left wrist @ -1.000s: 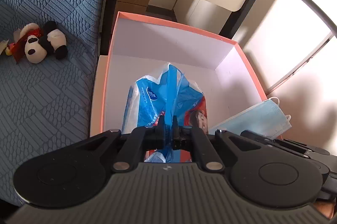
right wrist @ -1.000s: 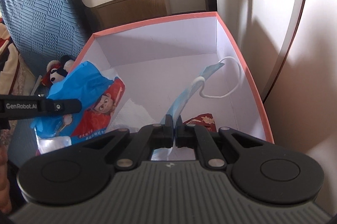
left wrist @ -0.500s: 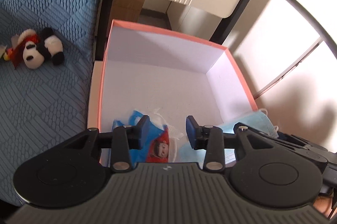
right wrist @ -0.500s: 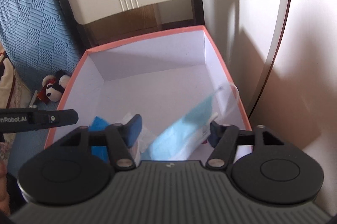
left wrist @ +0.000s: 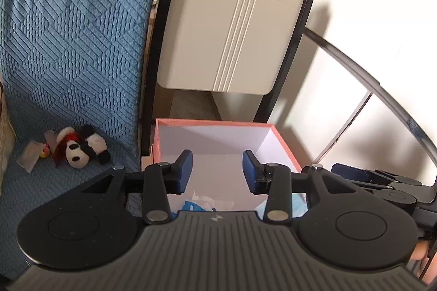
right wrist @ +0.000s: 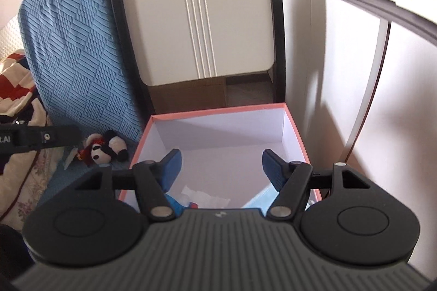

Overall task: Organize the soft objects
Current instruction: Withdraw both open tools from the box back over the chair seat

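While both tools hang above the pink-rimmed box (left wrist: 218,122), each stands spread with nothing between its blue pads. The left hand-held gripper (left wrist: 217,171) has its jaws apart over the box's white floor; they have just been opening, and the frames show only bare air in the gap. The right hand-held gripper (right wrist: 221,168) stands wider, jaws likewise just parted and holding nothing.

Inside the box, low against the near wall and partly hidden by the gripper bodies, lie the soft things. A blue plastic packet (left wrist: 194,206) with crinkled white wrapping sits toward the left of the box floor; the right wrist view shows the same packet (right wrist: 178,203) with a scrap of red print. A pale blue face mask (right wrist: 259,198) lies at the right side of the box, mostly covered by the tool's body, so how it rests cannot be told.

Outside the box, on the blue quilted sofa cover (left wrist: 73,50), a small panda plush (left wrist: 82,151) lies on its side near the box's left wall but apart from it, beside some small wrappers. A beige panel with three grooves (left wrist: 232,37) stands behind the box. The left tool's arm (right wrist: 41,139) juts into the right wrist view at the left edge.
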Action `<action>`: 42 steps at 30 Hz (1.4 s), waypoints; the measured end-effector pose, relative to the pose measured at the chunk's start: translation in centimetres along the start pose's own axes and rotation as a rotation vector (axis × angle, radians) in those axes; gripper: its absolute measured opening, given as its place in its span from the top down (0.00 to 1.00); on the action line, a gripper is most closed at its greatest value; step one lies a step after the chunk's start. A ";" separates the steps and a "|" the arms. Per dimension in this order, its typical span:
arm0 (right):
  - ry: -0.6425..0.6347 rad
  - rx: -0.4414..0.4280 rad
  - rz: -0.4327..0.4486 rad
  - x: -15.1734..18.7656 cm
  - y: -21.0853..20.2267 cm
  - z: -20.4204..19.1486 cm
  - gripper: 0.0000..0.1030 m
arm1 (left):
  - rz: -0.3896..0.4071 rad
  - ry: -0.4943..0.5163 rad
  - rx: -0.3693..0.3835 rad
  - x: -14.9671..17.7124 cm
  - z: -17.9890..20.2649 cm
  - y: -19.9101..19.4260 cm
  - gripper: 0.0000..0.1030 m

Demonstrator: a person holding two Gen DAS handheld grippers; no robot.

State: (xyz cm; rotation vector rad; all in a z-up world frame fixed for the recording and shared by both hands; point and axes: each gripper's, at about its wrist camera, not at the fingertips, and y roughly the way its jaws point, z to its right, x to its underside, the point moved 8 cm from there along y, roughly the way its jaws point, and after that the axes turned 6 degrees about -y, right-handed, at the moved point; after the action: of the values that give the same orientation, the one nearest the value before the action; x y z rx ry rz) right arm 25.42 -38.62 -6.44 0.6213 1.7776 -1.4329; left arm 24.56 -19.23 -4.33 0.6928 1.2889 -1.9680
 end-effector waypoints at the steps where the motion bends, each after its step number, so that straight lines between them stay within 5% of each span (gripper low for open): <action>1: -0.010 -0.003 0.013 -0.4 -0.5 -0.5 0.34 | 0.020 0.003 0.004 -0.4 -0.1 -1.0 0.54; 14: -0.096 -0.071 0.082 -1.7 -4.6 -8.5 0.34 | 0.154 0.006 -0.009 -1.4 -4.1 -9.5 0.53; 23: -0.145 -0.112 0.098 -1.0 -5.4 -13.4 0.34 | 0.228 -0.024 -0.087 -0.7 -9.8 -13.0 0.53; 42: -0.195 -0.195 0.041 4.8 -0.1 -20.0 0.34 | 0.226 -0.101 -0.160 4.7 -17.5 -11.0 0.53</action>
State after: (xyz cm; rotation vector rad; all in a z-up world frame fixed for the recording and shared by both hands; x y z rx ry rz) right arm 17.42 -19.76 -8.55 0.4003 1.7133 -1.2299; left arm 14.30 -1.11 -7.99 0.6229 1.2338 -1.6780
